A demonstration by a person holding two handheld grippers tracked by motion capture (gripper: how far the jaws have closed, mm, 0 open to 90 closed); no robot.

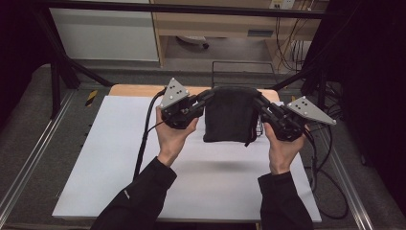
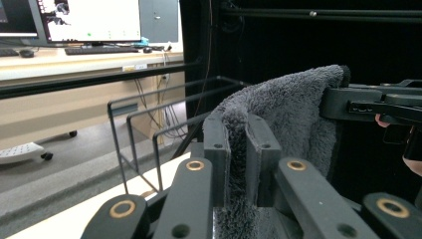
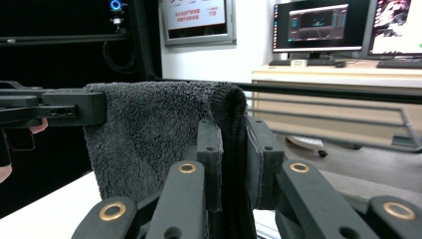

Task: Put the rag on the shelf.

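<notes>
High view: a dark towel (image 1: 229,115) hangs in the air above the white table (image 1: 119,158), near its twelve o'clock edge. The left gripper (image 1: 203,99) pinches the towel's top corner at ten o'clock, and the right gripper (image 1: 257,100) pinches the corner at two o'clock. Left gripper view: the two black jaws squeeze the fuzzy towel (image 2: 293,114), with a wire rack (image 2: 149,129) at nine o'clock. Right gripper view: the jaws squeeze the towel's (image 3: 149,129) folded edge.

Black sleeves (image 1: 143,196), black brass-riveted grippers (image 1: 207,97)
</notes>
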